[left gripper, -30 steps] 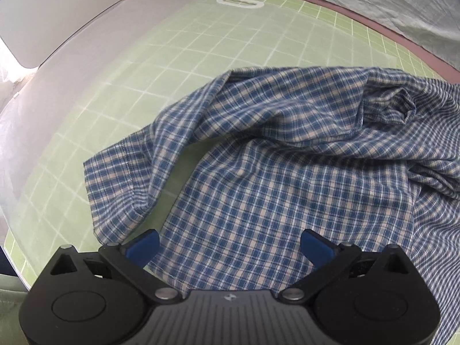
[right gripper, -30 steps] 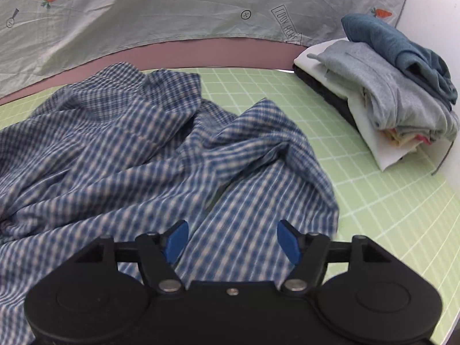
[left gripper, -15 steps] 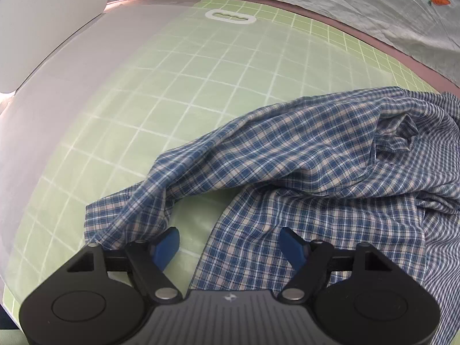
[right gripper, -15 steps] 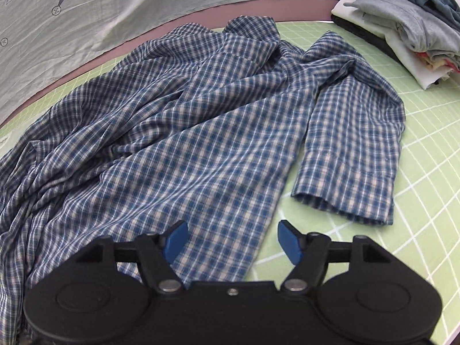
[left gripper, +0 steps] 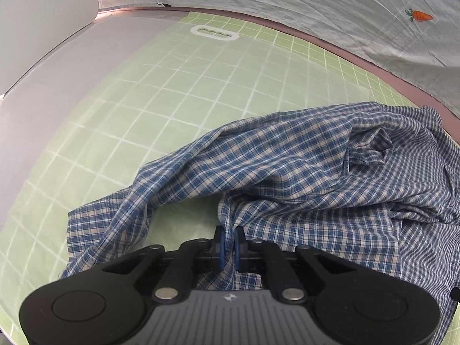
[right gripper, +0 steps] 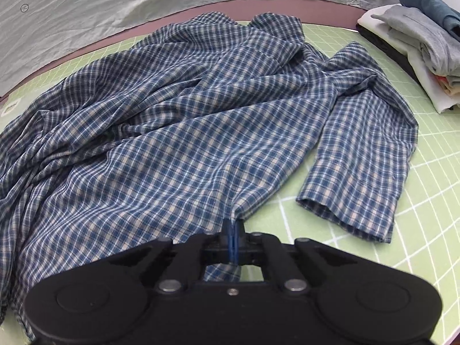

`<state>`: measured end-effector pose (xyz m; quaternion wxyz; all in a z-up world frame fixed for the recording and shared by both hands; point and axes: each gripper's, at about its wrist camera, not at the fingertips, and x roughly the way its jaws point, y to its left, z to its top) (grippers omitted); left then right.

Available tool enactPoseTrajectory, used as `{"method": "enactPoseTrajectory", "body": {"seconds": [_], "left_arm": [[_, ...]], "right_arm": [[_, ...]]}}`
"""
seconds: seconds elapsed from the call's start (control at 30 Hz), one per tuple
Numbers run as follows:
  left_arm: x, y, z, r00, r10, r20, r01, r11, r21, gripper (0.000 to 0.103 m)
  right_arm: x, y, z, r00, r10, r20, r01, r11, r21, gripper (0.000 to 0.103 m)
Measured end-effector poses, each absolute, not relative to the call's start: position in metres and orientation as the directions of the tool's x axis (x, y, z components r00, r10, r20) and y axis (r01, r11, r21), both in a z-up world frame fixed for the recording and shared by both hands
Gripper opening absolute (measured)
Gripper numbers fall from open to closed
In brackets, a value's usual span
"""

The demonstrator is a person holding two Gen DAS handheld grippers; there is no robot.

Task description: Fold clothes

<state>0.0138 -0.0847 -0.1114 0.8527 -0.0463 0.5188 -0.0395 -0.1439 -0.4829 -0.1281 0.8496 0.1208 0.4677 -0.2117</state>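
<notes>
Shirt (right gripper: 187,132) crumpled, collar far | left gripper (left gripper: 229,244), right gripper (right gripper: 233,240) pinching hem

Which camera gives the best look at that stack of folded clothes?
The right wrist view: the stack of folded clothes sits at its top right edge, beyond the checked shirt. The left wrist view does not show it.

A home-like spot for folding clothes is showing; a green squared mat (right gripper: 373,215) is lying flat; a pile of folded clothes (right gripper: 417,34) is sitting on its far corner; a carrot-print sheet (left gripper: 316,14) is hanging behind it.
</notes>
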Motion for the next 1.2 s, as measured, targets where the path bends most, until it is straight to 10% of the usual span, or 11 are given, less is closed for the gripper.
{"method": "enactPoseTrajectory", "body": {"seconds": [0.9,0.97,1.03,1.2], "left_arm": [[-0.081,-0.132,-0.11,0.417,-0.05,-0.907,-0.069,0.994,-0.087,0.02],[-0.081,-0.125,-0.104,0.445,-0.04,-0.894,-0.086,0.992,-0.087,0.03],[-0.078,-0.117,-0.098,0.465,-0.016,-0.885,-0.1,0.992,-0.071,0.037],[-0.062,-0.091,-0.092,0.482,0.007,-0.876,-0.107,0.993,-0.051,0.036]], "right_arm": [[-0.178,-0.584,-0.127,0.394,-0.459,-0.796,0.46,0.849,-0.262,0.003],[-0.18,-0.577,-0.121,0.403,-0.463,-0.79,0.462,0.848,-0.261,0.012],[-0.183,-0.567,-0.114,0.426,-0.477,-0.769,0.467,0.843,-0.265,0.044],[-0.179,-0.541,-0.103,0.472,-0.478,-0.741,0.493,0.84,-0.228,0.048]]}}
